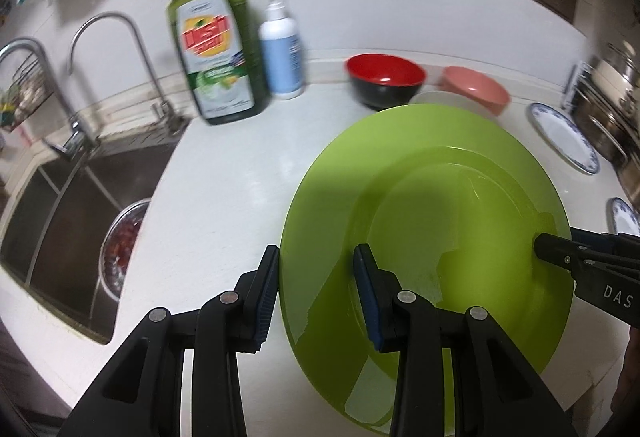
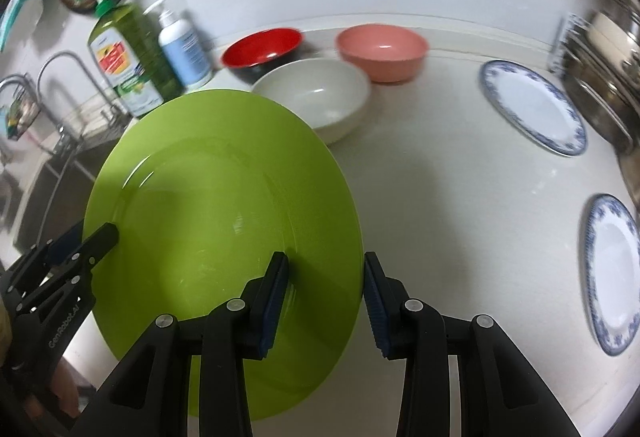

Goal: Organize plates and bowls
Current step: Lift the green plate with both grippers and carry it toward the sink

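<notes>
A large green plate (image 1: 452,221) (image 2: 208,205) lies on the white counter (image 1: 224,197), tilted. My left gripper (image 1: 316,289) straddles its left rim with jaws apart, one finger outside the rim and one over the plate. My right gripper (image 2: 326,301) straddles the right rim the same way, jaws apart. Each gripper shows in the other's view, the right (image 1: 556,249) and the left (image 2: 100,237). Behind the plate stand a red-and-black bowl (image 2: 262,49), a white bowl (image 2: 316,97) and a pink bowl (image 2: 382,51). Two blue-rimmed white plates (image 2: 532,105) (image 2: 612,273) lie at the right.
A green dish-soap bottle (image 1: 212,49) and a white pump bottle (image 1: 280,45) stand at the back left. The sink (image 1: 68,221) with two taps (image 1: 116,33) lies left and holds a metal bowl (image 1: 124,241). Steel pots (image 2: 604,53) stand at the far right.
</notes>
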A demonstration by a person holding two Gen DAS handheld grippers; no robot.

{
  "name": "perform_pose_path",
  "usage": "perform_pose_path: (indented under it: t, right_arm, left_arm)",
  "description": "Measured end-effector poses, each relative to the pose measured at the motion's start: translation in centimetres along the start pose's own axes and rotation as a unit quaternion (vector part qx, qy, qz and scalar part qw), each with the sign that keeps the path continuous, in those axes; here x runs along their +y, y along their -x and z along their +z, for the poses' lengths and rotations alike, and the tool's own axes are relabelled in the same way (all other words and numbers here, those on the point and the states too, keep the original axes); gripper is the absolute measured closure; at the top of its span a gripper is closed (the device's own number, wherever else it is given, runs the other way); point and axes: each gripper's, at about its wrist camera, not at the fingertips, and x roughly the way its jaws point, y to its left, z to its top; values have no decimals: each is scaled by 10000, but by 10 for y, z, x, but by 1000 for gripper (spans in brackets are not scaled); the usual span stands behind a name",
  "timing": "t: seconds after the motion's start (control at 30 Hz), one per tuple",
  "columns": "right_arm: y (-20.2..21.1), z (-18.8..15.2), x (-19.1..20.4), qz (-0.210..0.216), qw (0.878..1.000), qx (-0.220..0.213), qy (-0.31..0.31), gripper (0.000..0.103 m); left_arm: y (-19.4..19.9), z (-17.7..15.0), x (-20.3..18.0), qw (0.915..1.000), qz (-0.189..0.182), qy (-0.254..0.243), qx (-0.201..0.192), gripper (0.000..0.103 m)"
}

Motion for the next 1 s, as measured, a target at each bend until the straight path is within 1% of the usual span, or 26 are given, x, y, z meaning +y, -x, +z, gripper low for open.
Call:
perform_pose_path:
  t: [0.3,0.57,1.0]
  right_arm:
    - [-33,6,38,298,9982,345,385,64]
    - [-57,2,57,406,9950,661,635,64]
    - [-77,-2,63,427,9920,949,711,64]
  left_arm:
    - [-16,-13,35,9982,390,352,291,66]
    - [-36,-23,48,9961,463,564,497,66]
    - [-56,-28,52,9945,550,640,627,66]
